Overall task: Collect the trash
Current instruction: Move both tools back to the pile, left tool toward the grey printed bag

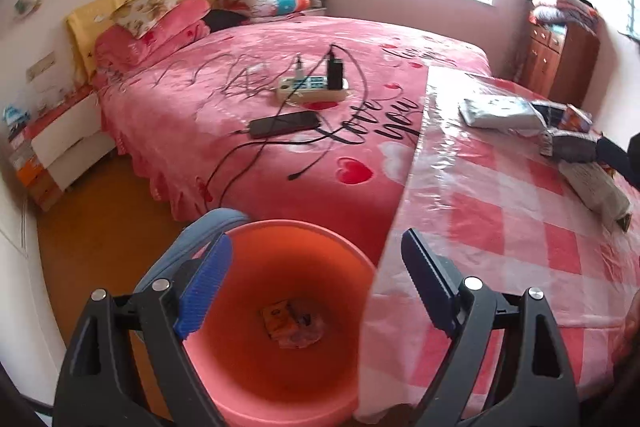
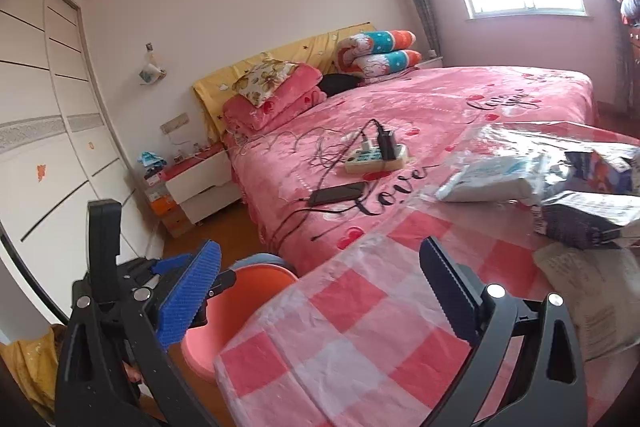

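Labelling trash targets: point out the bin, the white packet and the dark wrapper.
bin (image 1: 240,379), left wrist view, inner wall left of the scraps.
white packet (image 2: 492,179), right wrist view, middle of its top face.
dark wrapper (image 2: 588,223), right wrist view, centre of its crumpled face.

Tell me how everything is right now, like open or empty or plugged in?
left gripper: open, holding nothing, above the bin.
right gripper: open, holding nothing.
orange bin: upright, a few wrappers at the bottom.
phone: flat on the bed, cable plugged in.
power strip: on the bed, black charger plugged in.
white packet: lying on the checked table, not yet collected.
dark packet: crumpled, lying on the table.
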### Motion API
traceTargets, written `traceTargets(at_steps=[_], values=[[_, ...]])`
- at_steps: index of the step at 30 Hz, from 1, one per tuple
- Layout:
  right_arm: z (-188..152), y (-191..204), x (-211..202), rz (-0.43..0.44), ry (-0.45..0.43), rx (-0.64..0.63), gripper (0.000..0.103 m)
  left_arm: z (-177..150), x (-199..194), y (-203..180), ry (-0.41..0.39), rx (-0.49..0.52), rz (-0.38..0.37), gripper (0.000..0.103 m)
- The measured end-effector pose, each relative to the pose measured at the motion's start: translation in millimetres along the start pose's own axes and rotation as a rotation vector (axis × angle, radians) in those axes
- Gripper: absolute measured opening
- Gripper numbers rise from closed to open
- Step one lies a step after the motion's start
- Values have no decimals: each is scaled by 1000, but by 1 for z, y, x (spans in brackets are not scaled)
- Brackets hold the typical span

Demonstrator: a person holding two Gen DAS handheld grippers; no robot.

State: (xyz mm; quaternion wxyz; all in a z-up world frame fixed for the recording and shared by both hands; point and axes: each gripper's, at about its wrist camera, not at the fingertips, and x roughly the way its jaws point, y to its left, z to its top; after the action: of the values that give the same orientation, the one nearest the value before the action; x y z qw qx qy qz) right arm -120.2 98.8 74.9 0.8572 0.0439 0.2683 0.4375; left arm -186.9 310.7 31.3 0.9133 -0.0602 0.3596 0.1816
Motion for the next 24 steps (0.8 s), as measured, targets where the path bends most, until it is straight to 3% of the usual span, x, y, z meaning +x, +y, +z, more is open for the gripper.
traceTargets(at_steps=[13,24], values=[[5,-45,-38,-67,-47,68,98,8,-5,-55,44,29,-128,87],[7,-79,-69,-114,-85,107,98,16,-3,-96,93,32,-162,87]])
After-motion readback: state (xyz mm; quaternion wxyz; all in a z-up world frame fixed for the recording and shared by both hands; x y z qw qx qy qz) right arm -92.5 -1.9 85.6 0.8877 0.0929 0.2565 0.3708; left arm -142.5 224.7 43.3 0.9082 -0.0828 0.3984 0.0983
